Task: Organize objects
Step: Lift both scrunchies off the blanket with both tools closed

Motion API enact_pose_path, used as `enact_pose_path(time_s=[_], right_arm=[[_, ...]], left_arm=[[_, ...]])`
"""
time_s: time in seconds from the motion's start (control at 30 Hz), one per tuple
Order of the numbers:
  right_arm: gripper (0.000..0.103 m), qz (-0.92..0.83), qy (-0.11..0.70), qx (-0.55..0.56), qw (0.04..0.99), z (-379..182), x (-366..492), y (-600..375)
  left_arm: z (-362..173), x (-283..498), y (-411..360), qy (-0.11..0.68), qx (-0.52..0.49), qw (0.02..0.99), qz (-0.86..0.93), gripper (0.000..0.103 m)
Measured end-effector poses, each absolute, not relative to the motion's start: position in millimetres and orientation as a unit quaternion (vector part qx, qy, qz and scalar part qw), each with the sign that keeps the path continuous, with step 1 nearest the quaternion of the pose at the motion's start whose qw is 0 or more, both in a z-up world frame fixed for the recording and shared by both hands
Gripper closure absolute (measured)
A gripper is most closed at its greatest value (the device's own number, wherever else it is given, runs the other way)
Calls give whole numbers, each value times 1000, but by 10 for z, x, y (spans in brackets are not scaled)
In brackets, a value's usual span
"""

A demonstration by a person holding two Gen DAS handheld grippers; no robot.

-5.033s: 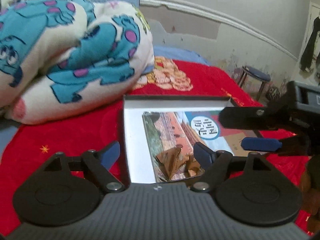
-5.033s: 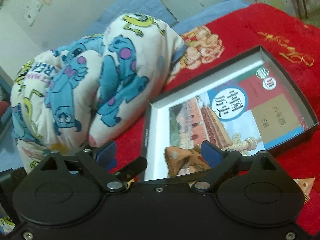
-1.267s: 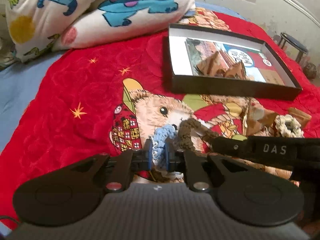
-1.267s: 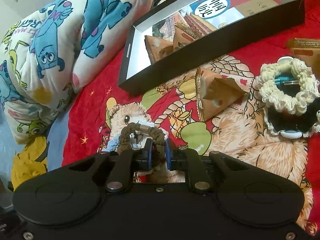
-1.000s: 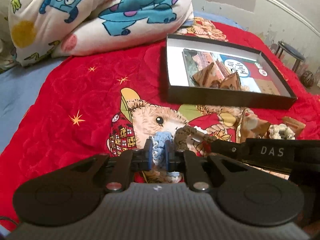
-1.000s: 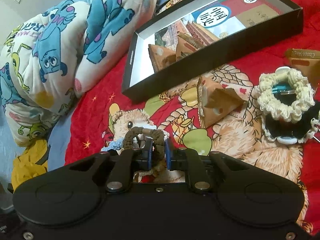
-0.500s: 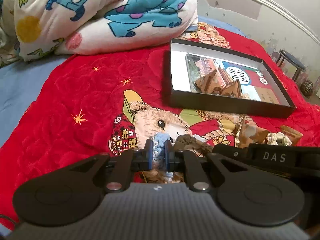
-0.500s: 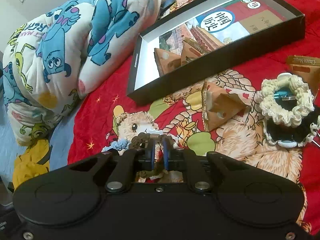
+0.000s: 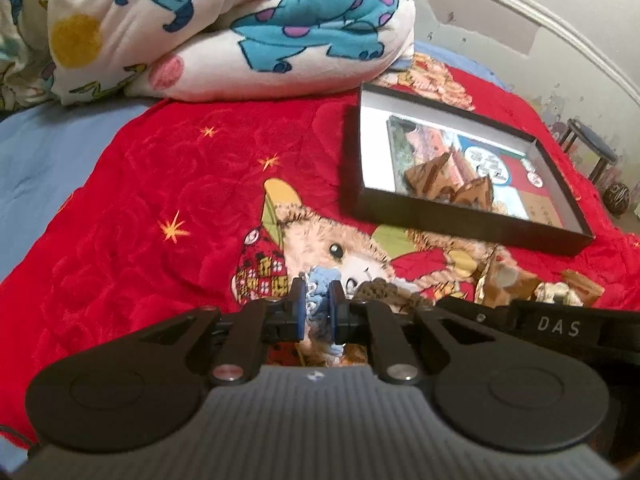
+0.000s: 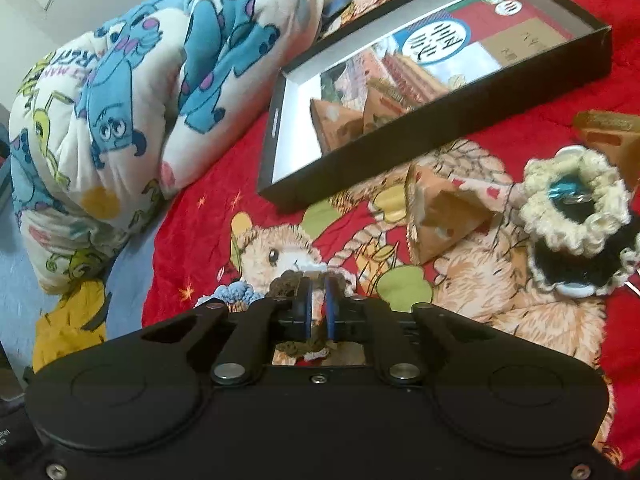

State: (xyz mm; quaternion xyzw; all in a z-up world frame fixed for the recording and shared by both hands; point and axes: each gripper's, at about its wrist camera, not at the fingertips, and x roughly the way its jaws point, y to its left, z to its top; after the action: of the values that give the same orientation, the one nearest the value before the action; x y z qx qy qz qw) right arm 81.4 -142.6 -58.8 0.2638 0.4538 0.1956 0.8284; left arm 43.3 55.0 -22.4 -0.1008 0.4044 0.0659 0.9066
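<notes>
My left gripper [image 9: 318, 300] is shut on a light blue crocheted scrunchie [image 9: 320, 280] above the red blanket. My right gripper [image 10: 318, 300] is shut on a brown crocheted scrunchie [image 10: 286, 280], which also shows in the left wrist view [image 9: 380, 290]. The blue scrunchie shows to its left [image 10: 234, 294]. A shallow black box [image 9: 472, 224] [image 10: 440, 120] lies further back, holding a book and two brown triangular packets [image 9: 436, 174] [image 10: 332, 124].
On the blanket [image 9: 140, 200] lie another brown triangular packet [image 10: 444, 212], a cream scrunchie [image 10: 572, 200] on a black one [image 10: 576, 268] and a brown packet [image 10: 612, 132]. A rolled monster-print quilt [image 9: 220, 28] lies behind. A stool [image 9: 592, 152] stands by the wall.
Both grippers have gone from open at the box to shut on scrunchies. Over the last second both have lifted and drawn back a little, each with its scrunchie.
</notes>
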Motion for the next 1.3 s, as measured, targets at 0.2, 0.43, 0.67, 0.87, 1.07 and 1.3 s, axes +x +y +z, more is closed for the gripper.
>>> enact_pose_path(time_s=[0.2, 0.43, 0.67, 0.87, 1.07, 1.3], right_arm=[[71, 181, 425, 203, 863, -567, 768, -1305], [69, 195, 447, 198, 850, -739, 836, -1239], [89, 182, 429, 128, 876, -721, 750, -1065], [90, 177, 421, 104, 883, -686, 704, -1027], [91, 193, 411, 141, 880, -585, 698, -1101], [91, 219, 375, 178, 883, -285, 627, -1205]], left_arm=[[-322, 461, 611, 428, -105, 894, 84, 89], [-412, 501, 611, 453, -92, 881, 96, 88], [-455, 544, 546, 466, -61, 877, 101, 88], [-457, 540, 528, 468, -50, 876, 103, 88], [-396, 517, 558, 456, -63, 882, 99, 89], [-110, 360, 525, 391, -86, 915, 57, 89]])
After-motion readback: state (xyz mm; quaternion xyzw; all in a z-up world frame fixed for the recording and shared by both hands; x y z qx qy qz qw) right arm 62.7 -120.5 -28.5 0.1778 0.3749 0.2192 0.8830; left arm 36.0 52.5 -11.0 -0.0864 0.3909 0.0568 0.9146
